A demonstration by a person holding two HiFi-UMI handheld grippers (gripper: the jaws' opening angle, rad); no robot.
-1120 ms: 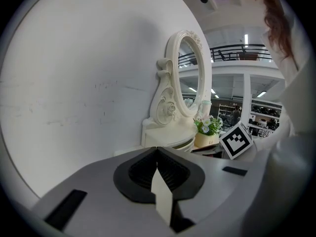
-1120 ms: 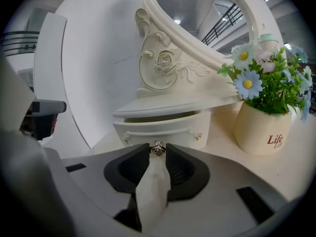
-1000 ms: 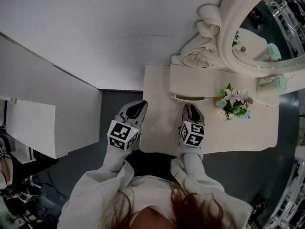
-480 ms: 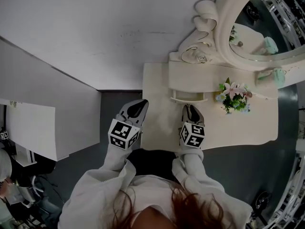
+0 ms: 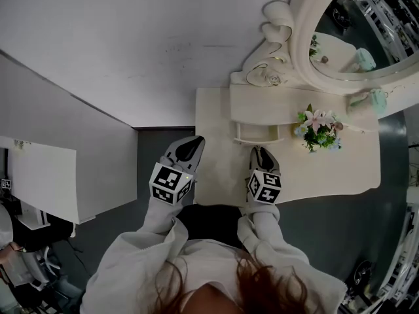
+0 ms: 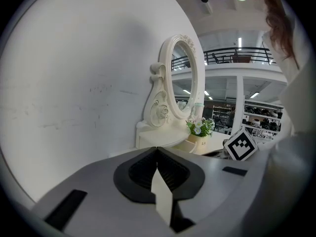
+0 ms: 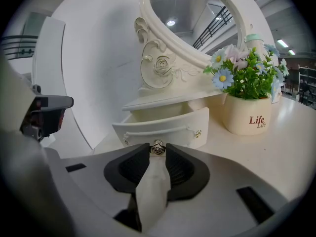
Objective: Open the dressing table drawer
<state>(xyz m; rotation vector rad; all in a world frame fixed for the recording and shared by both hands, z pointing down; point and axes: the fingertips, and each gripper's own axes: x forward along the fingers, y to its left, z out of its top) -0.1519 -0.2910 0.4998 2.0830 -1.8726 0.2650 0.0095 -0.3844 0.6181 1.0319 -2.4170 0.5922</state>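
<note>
Clamping the knob [image 7: 157,147] between its jaws, right gripper [image 7: 158,152], grip visible only in right gripper view, head view hides it, drawer [image 5: 256,133] partly out under mirror [image 5: 353,31], further out than a second ago, left gripper [image 6: 157,152] closed, empty, left of mirror

Plain white wall [image 5: 131,38] meeting a dark grey floor [image 5: 147,150].
Ceiling lights [image 6: 240,42] are glowing above a railed balcony [image 6: 237,59]; a white panel [image 5: 46,175] is standing left.
</note>
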